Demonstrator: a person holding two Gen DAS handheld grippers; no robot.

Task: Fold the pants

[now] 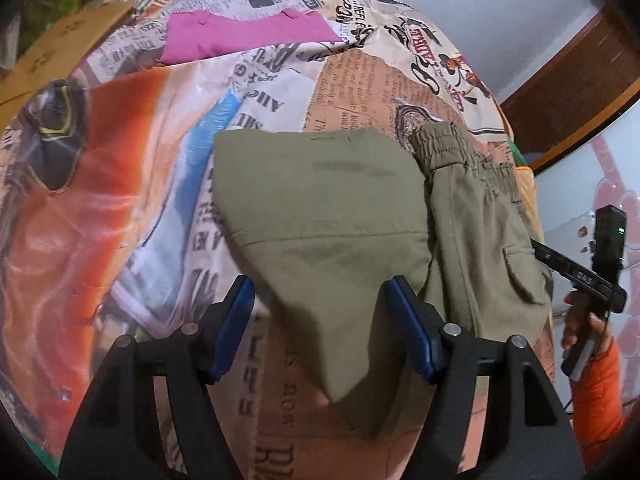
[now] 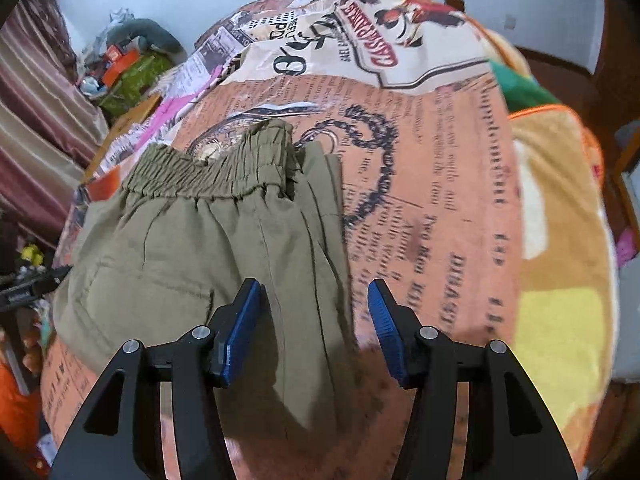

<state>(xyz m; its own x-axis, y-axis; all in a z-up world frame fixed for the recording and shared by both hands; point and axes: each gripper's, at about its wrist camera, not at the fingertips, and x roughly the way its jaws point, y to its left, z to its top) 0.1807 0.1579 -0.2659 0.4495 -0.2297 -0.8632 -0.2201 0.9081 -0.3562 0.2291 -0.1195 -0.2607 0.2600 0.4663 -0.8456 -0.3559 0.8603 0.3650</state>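
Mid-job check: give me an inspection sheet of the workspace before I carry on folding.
Surface: newspaper-print bedspread, wrinkled.
Job's things: olive pants, partly folded, elastic waistband up.
Clutter: pink garment beyond the pants; yellow-orange blanket at the bed's edge.
Grippers: left hand-held gripper open over the fabric; right hand-held gripper open, astride the pants' edge.
Cables: nothing seen.
Surroundings: striped curtain, wooden trim.

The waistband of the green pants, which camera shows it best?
The right wrist view: the waistband runs across the middle of the picture, gathers sharp and seen along its whole width. The left wrist view catches the waistband only at an angle, bunched at the folded pants' right, with the far part blurred.
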